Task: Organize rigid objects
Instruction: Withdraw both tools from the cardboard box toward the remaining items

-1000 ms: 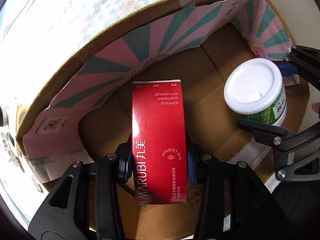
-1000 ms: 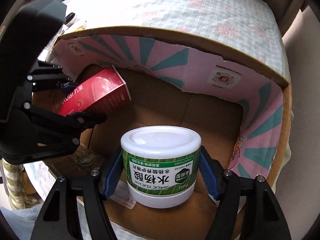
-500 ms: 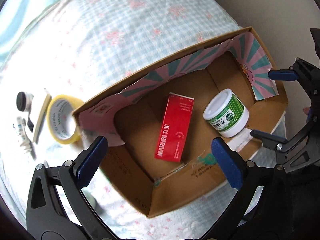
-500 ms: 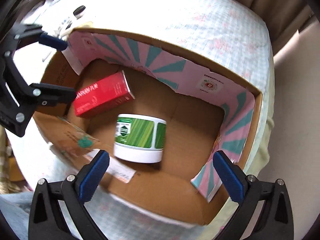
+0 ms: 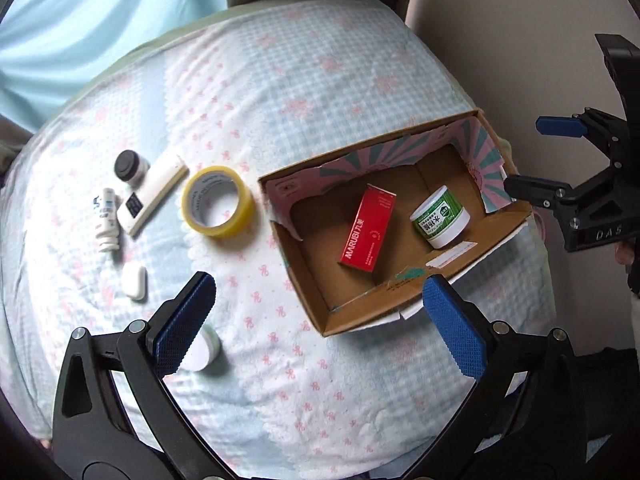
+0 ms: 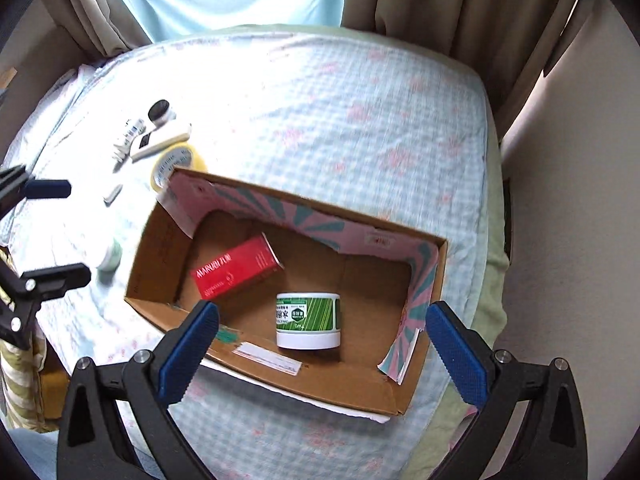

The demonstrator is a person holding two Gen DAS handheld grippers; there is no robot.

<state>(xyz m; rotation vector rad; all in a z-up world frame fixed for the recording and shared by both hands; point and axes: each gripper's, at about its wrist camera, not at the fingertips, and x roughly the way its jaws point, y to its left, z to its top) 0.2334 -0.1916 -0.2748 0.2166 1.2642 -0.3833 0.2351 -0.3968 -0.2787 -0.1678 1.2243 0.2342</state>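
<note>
A cardboard box (image 5: pixel 310 294) with a pink and teal lining lies on the bed. Inside it a red carton (image 5: pixel 368 228) lies flat on the left and a green jar with a white lid (image 5: pixel 440 216) stands on the right. My left gripper (image 5: pixel 316 284) hangs well above the box's near left corner, open and empty. My right gripper (image 6: pixel 322 308) hovers open above the box (image 6: pixel 436 280), high over the jar (image 6: pixel 308 320) and right of the carton (image 6: pixel 236 272). Each gripper also shows in the other's view: right gripper (image 5: pixel 524 154), left gripper (image 6: pixel 76 230).
Left of the box on the blue checked bedspread lie a yellow tape roll (image 5: pixel 218 202), a flat white device (image 5: pixel 152 196), a dark-lidded small jar (image 5: pixel 130 166), a small white bottle (image 5: pixel 107 220), a white oval case (image 5: pixel 134 282) and a white tub (image 5: pixel 208 348). Curtains and a wall stand behind.
Both grippers let go, the left of the red carton and the right of the green jar, opened wide and rose out of the box. The left one also drifted left.
</note>
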